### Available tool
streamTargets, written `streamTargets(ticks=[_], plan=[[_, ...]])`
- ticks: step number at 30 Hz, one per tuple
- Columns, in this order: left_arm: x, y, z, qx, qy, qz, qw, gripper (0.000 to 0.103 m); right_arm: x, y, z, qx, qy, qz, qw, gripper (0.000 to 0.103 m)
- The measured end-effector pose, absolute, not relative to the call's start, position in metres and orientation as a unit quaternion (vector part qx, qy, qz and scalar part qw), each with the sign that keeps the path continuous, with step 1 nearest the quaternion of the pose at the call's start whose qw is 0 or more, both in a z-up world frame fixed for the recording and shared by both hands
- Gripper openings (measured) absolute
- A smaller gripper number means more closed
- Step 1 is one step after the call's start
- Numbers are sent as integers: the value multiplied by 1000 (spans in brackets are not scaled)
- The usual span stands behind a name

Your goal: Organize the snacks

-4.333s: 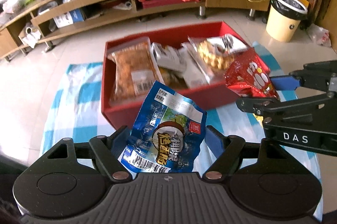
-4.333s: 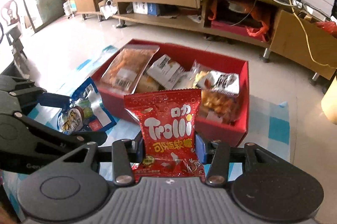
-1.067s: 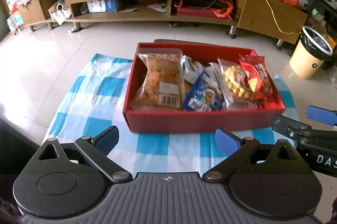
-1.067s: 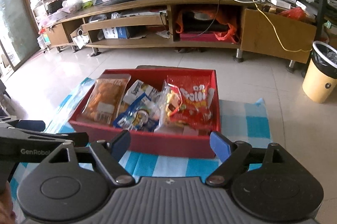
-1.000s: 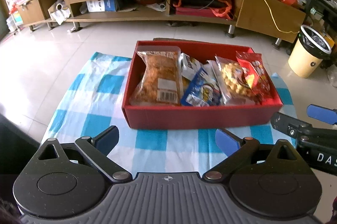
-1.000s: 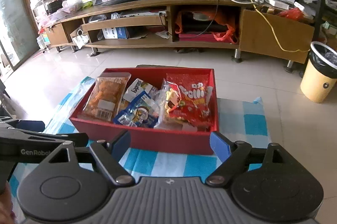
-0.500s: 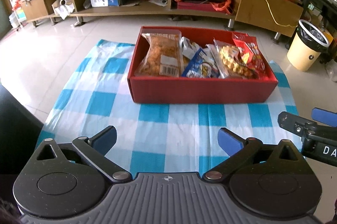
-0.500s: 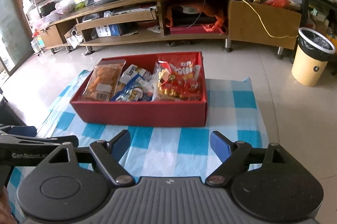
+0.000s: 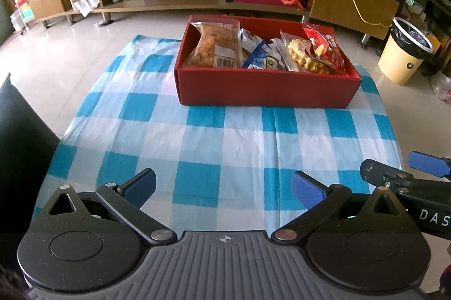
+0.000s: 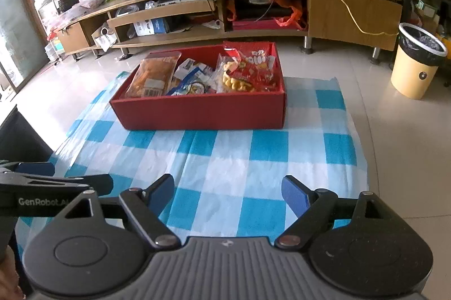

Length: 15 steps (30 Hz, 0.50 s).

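Both grippers, drawn back since a second ago. Left gripper (image 9: 224, 184) and right gripper (image 10: 227, 191): jaws apart, empty. Red rectangular cardboard box (image 9: 265, 92) at 12 o'clock on the blue-and-white checked cloth (image 9: 197, 147) holds every snack packet (image 9: 217, 49); sorting appears complete.

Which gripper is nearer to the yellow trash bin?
Right. The right gripper hovers over the checkered cloth on the side of the yellow trash bin; the left gripper is beside it, farther from the bin.
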State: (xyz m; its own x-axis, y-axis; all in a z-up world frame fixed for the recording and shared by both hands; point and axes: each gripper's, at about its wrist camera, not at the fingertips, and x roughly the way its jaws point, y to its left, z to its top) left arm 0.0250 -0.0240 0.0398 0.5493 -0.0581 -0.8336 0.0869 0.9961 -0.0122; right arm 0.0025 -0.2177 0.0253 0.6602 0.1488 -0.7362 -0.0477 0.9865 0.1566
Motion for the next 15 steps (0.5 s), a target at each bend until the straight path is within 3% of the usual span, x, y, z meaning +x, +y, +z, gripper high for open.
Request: streamTargets(ticks=[15], plan=[[17,-25,48,24,441,-41,896,102,-3,-221,30,75,402,58,911,80]])
